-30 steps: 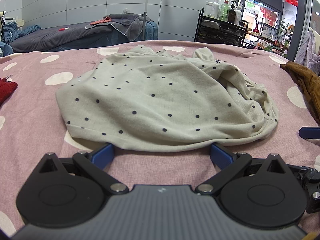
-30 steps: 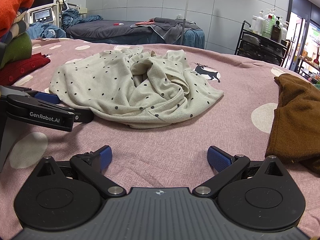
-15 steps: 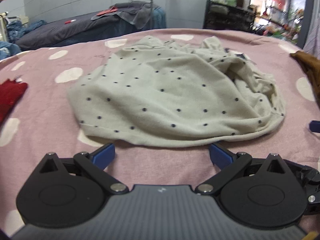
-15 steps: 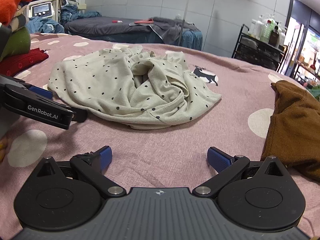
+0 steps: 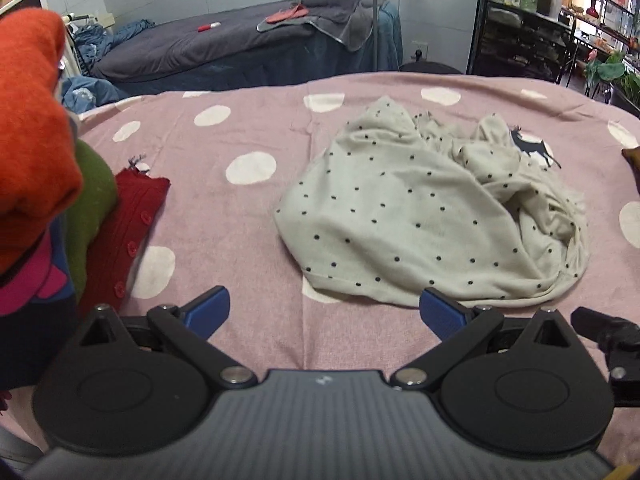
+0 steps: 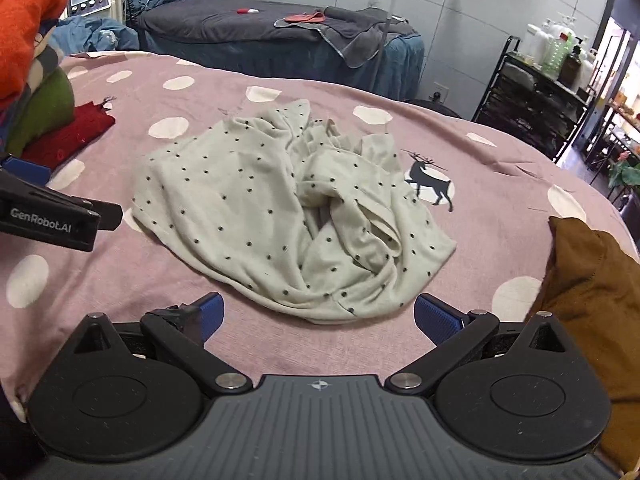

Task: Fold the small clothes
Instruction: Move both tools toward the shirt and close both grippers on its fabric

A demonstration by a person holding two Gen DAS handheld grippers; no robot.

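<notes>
A cream garment with small dark dots [image 5: 420, 216] lies crumpled on the pink spotted bedspread [image 5: 240, 128]; it also shows in the right wrist view [image 6: 288, 220]. My left gripper [image 5: 324, 312] is open and empty, above the bed just short of the garment's near left edge. My right gripper [image 6: 316, 314] is open and empty, its fingers to either side of the garment's near hem, not touching it. The left gripper's body shows at the left of the right wrist view [image 6: 48, 216].
A stack of folded clothes, orange [image 5: 28, 128], green [image 5: 92, 208] and red [image 5: 124, 236], stands at the left. A brown garment [image 6: 592, 304] lies at the right. A grey treatment bed [image 5: 248, 44] and a black shelf with bottles [image 5: 520, 24] stand behind.
Both grippers have risen and pulled back from the garment. The left one has swung left, so the folded stack has come into its view. Both stay open.
</notes>
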